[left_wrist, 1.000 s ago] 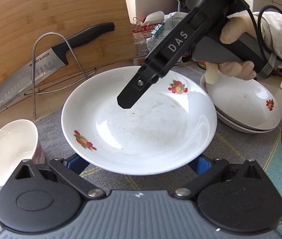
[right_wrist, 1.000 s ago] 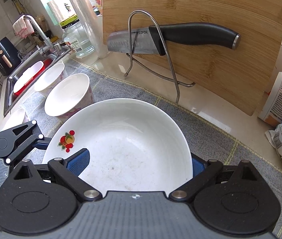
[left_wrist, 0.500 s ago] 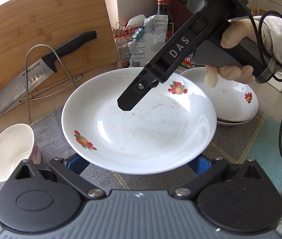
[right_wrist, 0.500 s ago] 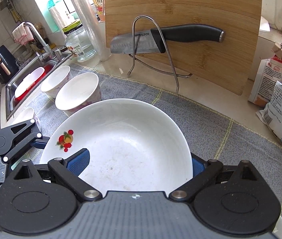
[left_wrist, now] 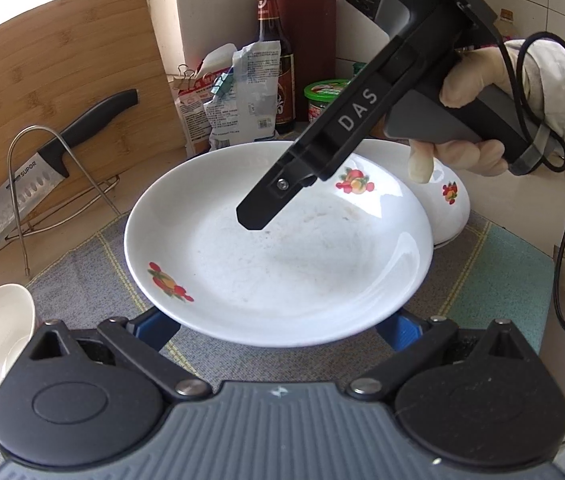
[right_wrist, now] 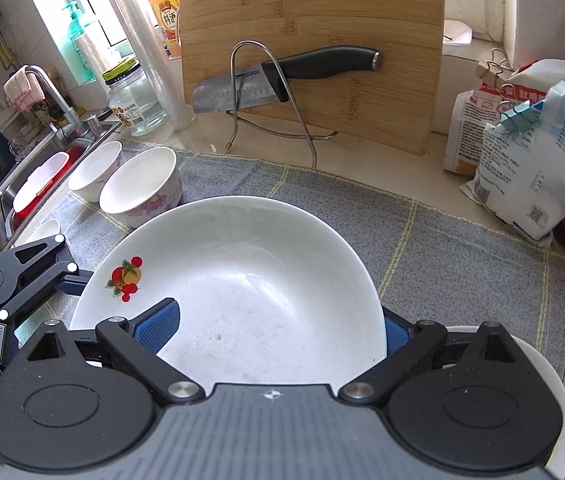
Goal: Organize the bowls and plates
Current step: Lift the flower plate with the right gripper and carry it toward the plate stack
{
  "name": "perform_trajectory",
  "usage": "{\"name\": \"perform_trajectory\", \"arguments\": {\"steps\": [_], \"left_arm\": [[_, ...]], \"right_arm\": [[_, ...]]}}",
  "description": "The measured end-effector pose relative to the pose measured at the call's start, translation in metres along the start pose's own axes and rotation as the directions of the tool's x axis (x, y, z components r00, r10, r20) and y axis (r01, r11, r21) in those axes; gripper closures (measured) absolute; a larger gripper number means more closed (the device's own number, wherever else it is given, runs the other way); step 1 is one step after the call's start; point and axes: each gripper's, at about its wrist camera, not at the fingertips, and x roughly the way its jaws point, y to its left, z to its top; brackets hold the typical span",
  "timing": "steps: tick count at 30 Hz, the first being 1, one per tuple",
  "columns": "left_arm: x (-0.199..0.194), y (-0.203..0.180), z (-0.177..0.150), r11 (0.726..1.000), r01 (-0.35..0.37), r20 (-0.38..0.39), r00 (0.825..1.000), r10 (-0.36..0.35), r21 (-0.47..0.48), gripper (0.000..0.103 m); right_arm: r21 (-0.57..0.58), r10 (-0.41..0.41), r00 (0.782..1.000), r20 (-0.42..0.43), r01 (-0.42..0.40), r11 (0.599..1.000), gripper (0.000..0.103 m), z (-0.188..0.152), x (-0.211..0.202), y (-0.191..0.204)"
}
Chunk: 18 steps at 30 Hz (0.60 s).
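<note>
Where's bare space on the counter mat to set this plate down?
The grey mat is bare between the wire knife stand and the clipped bags, ahead of the held plate. It is crowded toward the sink, where bowls cluster.

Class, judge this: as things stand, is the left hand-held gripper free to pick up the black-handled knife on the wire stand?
Probably not: the left hand-held gripper is holding the white fruit-patterned plate, so its jaws are occupied; the knife sits apart.

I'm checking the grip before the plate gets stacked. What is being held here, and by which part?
The white plate, held at its rim on opposite edges: the left gripper at one side, the right gripper at the other.
</note>
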Motion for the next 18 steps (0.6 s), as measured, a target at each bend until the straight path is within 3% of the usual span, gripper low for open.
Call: {"name": "perform_trajectory", "arguments": {"steps": [18], "left_arm": [[0.017,-0.033,0.020,0.986,0.110,0.002,0.994,-0.111,0.124,0.001]], "right_arm": [[0.132,-0.114,0.992,0.048,0.107,0.985,0.002,-0.050,-0.047,-0.031]]}}
